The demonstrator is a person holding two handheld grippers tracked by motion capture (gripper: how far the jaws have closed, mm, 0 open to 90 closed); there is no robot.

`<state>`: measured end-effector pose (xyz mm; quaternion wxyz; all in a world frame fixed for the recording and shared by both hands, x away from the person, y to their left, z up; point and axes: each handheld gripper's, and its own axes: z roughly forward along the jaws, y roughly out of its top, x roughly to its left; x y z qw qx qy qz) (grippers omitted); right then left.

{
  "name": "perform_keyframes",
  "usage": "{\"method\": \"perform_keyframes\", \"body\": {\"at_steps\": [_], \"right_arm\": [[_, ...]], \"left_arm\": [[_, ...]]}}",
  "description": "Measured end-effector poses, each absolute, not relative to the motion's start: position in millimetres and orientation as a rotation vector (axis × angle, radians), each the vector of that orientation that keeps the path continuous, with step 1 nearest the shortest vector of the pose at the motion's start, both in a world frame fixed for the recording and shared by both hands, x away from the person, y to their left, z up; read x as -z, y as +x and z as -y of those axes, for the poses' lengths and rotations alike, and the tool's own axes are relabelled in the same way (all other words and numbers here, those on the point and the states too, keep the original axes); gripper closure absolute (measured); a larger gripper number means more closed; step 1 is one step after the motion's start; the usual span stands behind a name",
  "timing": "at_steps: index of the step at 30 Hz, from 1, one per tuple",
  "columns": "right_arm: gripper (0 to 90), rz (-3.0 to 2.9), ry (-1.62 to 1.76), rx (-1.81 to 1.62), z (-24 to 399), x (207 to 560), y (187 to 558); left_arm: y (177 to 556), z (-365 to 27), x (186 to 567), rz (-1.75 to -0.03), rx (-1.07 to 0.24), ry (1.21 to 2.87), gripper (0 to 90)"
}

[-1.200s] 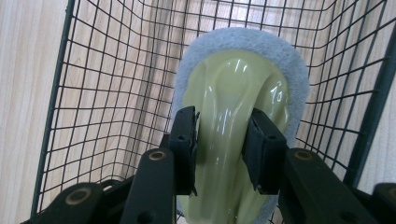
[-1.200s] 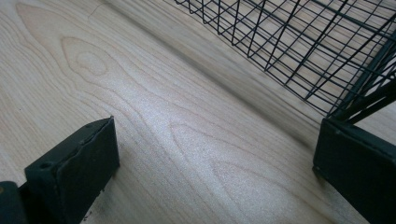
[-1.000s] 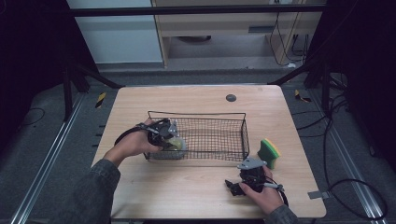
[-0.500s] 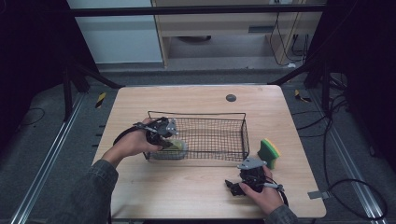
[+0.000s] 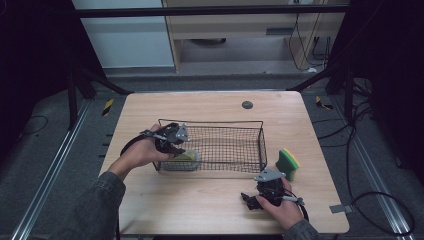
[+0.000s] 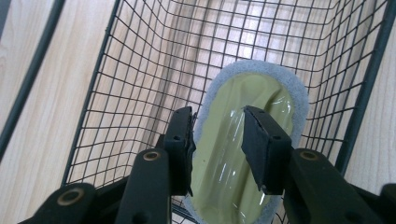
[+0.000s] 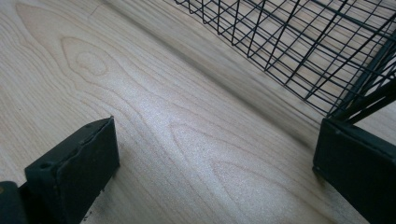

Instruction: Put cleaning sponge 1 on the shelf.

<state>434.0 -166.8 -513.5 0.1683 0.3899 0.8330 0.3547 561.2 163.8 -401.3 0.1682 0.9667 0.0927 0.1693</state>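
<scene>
My left gripper [image 6: 218, 154] reaches down into the wire basket [image 5: 227, 125] at its left end, its jaws clamped on a wrapped sponge [image 6: 243, 140], yellow-green with a grey edge. I hold it by its narrow sides, probably so it goes in flat along the basket floor; in the high view the sponge [image 5: 182, 159] sits low in that near-left corner, though whether it already rests on the mesh I cannot tell. My right gripper [image 5: 264, 192] waits on the bench [image 5: 200, 210] just outside the basket's near-right corner, jaws wide apart with nothing between them. A second sponge [image 5: 289, 164], green and yellow, stands on edge just beyond it, likely next.
</scene>
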Motion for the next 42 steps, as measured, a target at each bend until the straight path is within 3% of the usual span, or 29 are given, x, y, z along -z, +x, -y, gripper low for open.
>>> {"method": "perform_keyframes", "body": {"at_steps": [18, 20, 26, 30, 34, 42], "right_arm": [[0.5, -2.37, 1.109, -1.006, 166.9, 513.3, 433.9], [0.5, -2.37, 1.11, -1.006, 166.8, 513.3, 433.9], [0.5, -2.366, 1.114, -1.007, 166.5, 513.5, 433.9], [1.1, -2.369, 1.124, -0.992, 166.1, 512.4, 434.0], [3.2, -2.384, 1.146, -0.962, 164.9, 509.3, 435.1], [11.5, -2.414, 1.13, -0.902, 164.8, 496.3, 430.7]], "left_arm": [[552.5, -165.6, 386.7, -0.356, -0.587, 2.619, 67.2], [548.9, -166.5, 384.9, -0.391, -0.613, 2.577, 60.9], [535.5, -172.9, 381.7, -0.597, -0.702, 2.407, 28.2], [527.7, -184.5, 379.7, -0.718, -0.714, 2.301, 15.7], [517.8, -199.3, 384.5, -0.804, -0.704, 2.233, 9.2], [479.3, -247.8, 413.4, -1.059, -0.689, 1.979, 5.8]]}}
